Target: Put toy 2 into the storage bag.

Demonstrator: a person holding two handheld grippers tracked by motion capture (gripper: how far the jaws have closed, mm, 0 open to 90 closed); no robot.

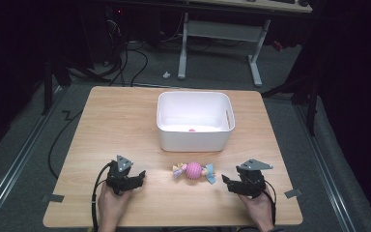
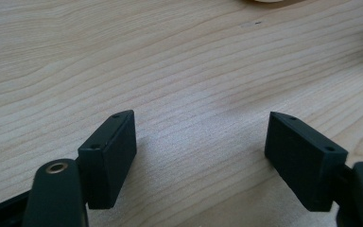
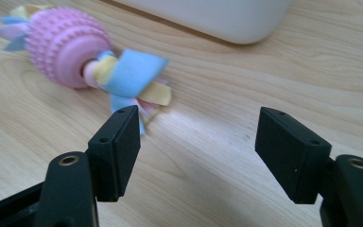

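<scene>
Both claws wide open, holding nothing: left gripper (image 1: 141, 175) over bare table (image 1: 125, 121), right gripper (image 1: 225, 181) just beside the pink knobbly toy (image 1: 193, 170) at its 9 o'clock, which lies at 6 o'clock of the white bin (image 1: 194, 140).

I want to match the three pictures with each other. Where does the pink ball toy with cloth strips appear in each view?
High view: the pink ball toy lies low in the middle, on the table between both grippers, in front of the white bin.
Left gripper view: not in it.
Right gripper view: upper left, its blue strips reaching towards the left jaw.
Shared landmark: the white bin, along the top there.
</scene>
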